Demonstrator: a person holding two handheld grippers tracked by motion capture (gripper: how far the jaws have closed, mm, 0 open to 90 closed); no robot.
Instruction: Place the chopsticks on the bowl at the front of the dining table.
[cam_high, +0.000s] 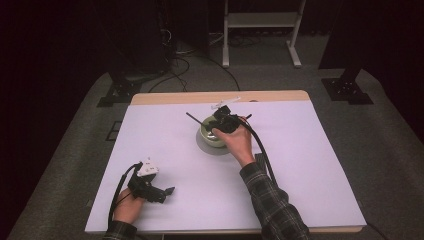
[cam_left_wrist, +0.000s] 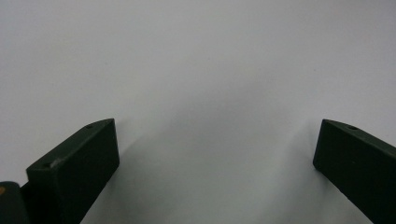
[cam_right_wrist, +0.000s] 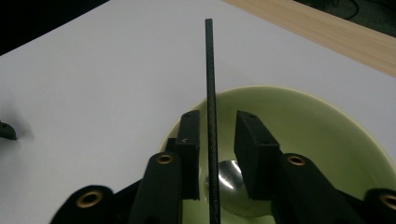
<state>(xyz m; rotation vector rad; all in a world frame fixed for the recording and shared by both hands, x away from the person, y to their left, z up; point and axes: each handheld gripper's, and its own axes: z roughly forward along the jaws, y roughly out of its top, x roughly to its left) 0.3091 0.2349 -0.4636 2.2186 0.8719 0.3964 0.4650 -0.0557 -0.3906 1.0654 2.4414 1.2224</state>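
So we've got the big white table (cam_high: 300, 165) taking up most of the high view, wooden edge at the far side; sitting a bit past the middle of it is a pale green bowl (cam_high: 210, 136); the spoon (cam_right_wrist: 211, 93) stands in that bowl, steel bowl-end down at the bottom, its long black handle leaning out over the rim toward the far left. Our right gripper (cam_right_wrist: 212, 140) is right over the bowl, jaws either side of the handle; there's a gap on both sides, so it's let go, not pinching it. Our left gripper (cam_left_wrist: 215, 154) is parked well apart, near the front left of the table; jaws spread wide, nothing between them but bare white surface.
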